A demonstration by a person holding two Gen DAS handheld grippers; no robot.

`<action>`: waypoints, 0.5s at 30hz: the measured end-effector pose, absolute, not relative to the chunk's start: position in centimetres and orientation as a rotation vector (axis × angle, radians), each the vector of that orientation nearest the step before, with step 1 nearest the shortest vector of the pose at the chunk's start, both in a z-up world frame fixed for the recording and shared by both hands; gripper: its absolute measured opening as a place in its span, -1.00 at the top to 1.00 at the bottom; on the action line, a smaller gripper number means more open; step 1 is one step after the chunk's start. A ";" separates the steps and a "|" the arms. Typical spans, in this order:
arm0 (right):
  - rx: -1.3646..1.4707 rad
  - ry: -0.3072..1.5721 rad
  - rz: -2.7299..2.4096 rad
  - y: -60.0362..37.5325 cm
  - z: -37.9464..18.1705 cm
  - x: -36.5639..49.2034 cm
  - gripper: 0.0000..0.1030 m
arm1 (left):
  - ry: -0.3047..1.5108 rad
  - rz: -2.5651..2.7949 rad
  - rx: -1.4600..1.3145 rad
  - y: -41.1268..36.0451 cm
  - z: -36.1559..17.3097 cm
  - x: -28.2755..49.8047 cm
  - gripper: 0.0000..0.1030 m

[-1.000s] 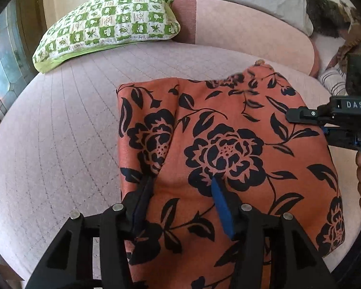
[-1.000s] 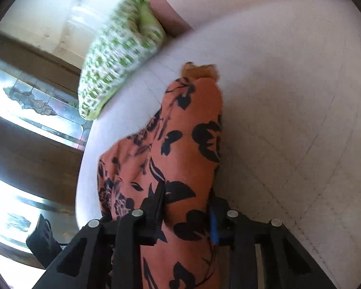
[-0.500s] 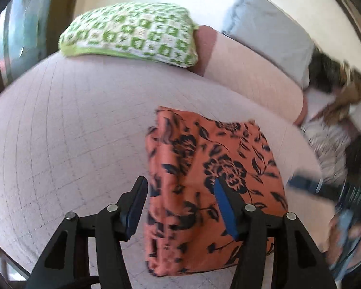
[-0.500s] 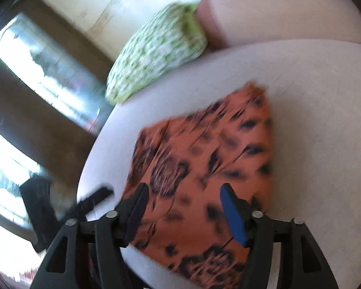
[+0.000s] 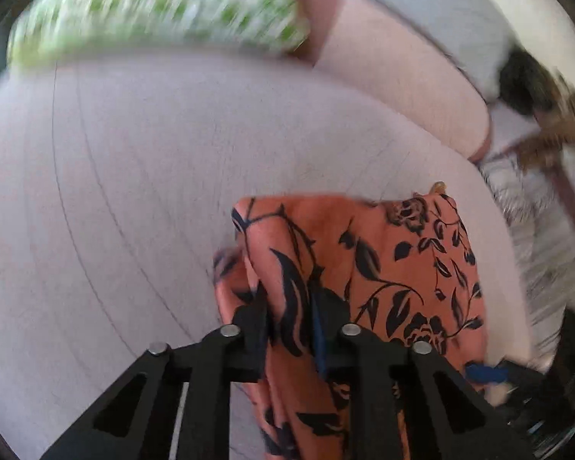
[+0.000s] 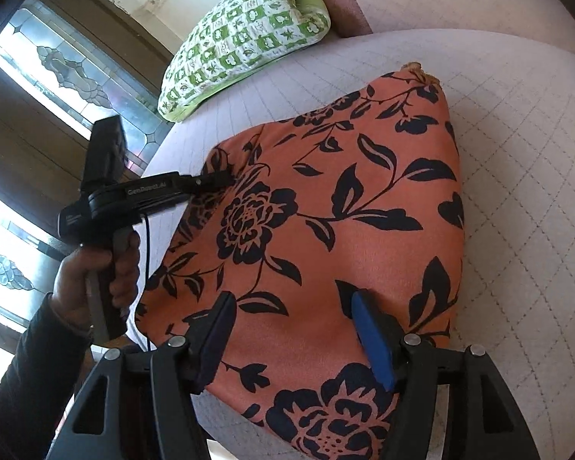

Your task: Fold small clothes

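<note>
Pinching the cloth (image 5: 383, 268) at its left edge, my left gripper (image 5: 289, 318) has just been closing and now clamps a raised ridge of fabric, probably to carry that side over for the next fold. My right gripper (image 6: 291, 329) hovers wide apart over the near edge, holding nothing. Ahead of both, the cloth lies folded on the bed (image 6: 517, 153).

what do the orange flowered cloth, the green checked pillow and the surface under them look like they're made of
Orange flowered cloth: thin woven fabric, slightly grainy and matte, perhaps cotton or rayon; it bunches softly where the left gripper pinches it.
Green checked pillow: printed cotton-like cover, puffy, with a plain lime edge.
Surface: pale pink quilted textile, stitched in a diamond grid; the fibre cannot be told.
</note>
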State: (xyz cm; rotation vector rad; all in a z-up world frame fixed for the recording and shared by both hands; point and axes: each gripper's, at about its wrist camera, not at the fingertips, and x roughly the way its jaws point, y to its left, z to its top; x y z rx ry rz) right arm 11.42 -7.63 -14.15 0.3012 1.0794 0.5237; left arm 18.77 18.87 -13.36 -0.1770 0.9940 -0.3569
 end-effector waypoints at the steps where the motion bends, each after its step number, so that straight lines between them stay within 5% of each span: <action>1: 0.308 1.078 0.528 -7.9 -14.1 11.3 -0.29 | 0.928 -0.375 -0.116 18.4 -12.4 17.9 0.73; 5: 0.307 1.084 0.547 -7.9 -14.7 11.6 -0.31 | 1.033 -0.333 -0.213 19.6 -16.7 19.4 0.46; 8: 0.297 1.077 0.564 -7.7 -14.3 11.3 -0.49 | 0.985 -0.275 -0.185 19.1 -14.4 18.3 0.14; 15: 0.405 1.005 0.563 -9.2 -12.1 9.6 -0.49 | 0.864 -0.257 -0.139 18.0 -8.4 9.8 -0.14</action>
